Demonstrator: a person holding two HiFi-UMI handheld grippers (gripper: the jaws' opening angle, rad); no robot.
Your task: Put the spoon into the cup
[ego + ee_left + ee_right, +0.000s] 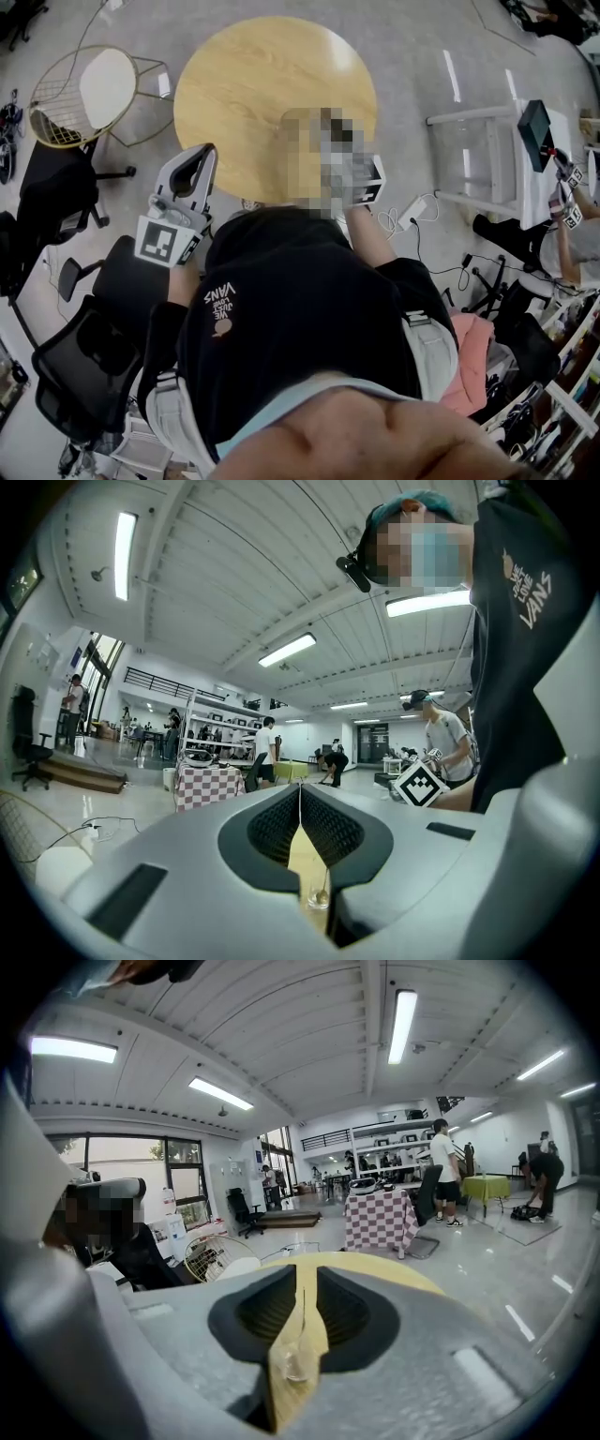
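Observation:
A small clear cup (pixel 320 897) stands on the round wooden table (pixel 244 84); in the left gripper view a spoon (pixel 322 889) stands inside it, bowl down. The right gripper view shows the same cup (pixel 293 1365) through the slit below its jaws, the spoon unclear. In the head view a mosaic patch hides the cup. My left gripper (pixel 206 152) hovers at the table's near left edge, its jaws (pixel 300 794) shut with nothing between them. My right gripper (pixel 375 178) sits at the near right edge, partly hidden, its jaws (pixel 303 1293) also shut and empty.
A wire chair (pixel 89 94) with a white cushion stands left of the table. Black office chairs (pixel 94 319) crowd the near left. A white stand (pixel 487 159) and another person (pixel 577 220) with grippers are at the right. Cables (pixel 412 214) lie on the floor.

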